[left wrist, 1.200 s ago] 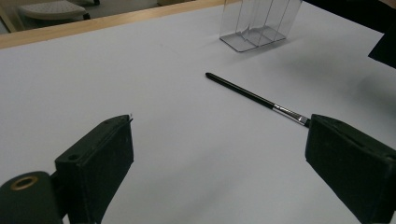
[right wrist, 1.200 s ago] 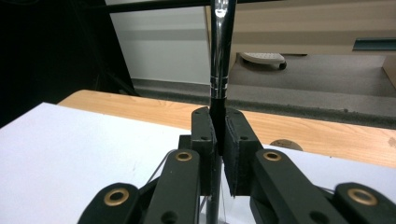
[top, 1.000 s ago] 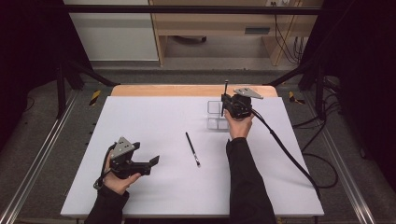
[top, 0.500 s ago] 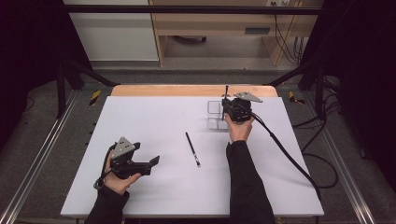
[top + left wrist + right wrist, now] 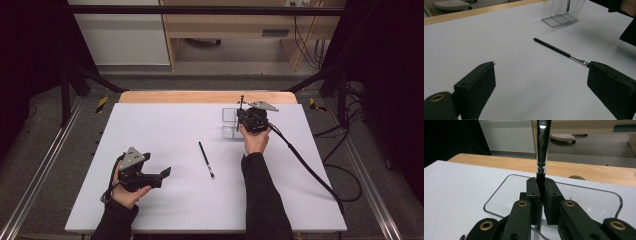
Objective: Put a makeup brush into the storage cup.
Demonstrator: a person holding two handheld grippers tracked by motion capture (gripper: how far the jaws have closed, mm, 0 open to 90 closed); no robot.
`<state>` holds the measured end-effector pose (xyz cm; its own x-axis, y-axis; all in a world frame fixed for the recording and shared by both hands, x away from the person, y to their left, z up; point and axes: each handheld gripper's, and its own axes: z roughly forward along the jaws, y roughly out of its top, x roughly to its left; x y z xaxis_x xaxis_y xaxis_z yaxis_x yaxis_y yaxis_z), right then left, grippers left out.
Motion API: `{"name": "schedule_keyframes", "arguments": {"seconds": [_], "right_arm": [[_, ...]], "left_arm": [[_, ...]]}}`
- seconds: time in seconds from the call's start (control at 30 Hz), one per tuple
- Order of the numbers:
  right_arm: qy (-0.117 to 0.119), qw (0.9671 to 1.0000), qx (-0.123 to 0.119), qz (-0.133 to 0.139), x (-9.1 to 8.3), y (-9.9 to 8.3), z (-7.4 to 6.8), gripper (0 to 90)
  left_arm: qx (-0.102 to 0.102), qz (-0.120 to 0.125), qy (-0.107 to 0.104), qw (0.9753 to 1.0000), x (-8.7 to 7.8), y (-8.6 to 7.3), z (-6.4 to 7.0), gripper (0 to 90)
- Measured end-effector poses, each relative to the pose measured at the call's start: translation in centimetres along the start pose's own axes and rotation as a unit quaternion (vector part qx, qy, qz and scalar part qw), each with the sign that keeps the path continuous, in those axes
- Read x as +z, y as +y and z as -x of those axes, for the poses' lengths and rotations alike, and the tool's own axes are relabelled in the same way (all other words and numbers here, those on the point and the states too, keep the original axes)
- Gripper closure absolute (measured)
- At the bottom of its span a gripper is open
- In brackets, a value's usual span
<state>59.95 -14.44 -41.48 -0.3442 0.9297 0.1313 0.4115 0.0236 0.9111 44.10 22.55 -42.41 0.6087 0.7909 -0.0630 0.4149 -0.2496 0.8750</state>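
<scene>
While right claw (image 5: 541, 202) pinching upright brush (image 5: 541, 147) — left claw (image 5: 540, 90) spread — white table (image 5: 165, 125), grey floor (image 5: 50, 150).

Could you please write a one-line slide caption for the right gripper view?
Right gripper shut on an upright brush, held over the clear acrylic organizer on the white table.

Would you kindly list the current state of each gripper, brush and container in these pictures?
Right gripper: shut on the held brush, above the clear organizer.
Held brush: upright, handle clamped between the jaws, ferrule up.
Clear organizer: standing upright near the table's far edge.
Loose brush: lying flat on the white table, untouched.
Left gripper: open, empty, jaws wide apart, low over the table.
</scene>
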Motion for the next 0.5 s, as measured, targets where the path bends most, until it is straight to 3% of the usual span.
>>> {"name": "schedule_keyframes", "arguments": {"seconds": [0.5], "right_arm": [[0.01, 0.9999, -0.007, -0.01, -1.2, 0.0, 0.0, 79.2]], "left_arm": [[0.0, -0.002, 0.0, 1.0, 0.1, 0.0, 0.1, 7.3]]}}
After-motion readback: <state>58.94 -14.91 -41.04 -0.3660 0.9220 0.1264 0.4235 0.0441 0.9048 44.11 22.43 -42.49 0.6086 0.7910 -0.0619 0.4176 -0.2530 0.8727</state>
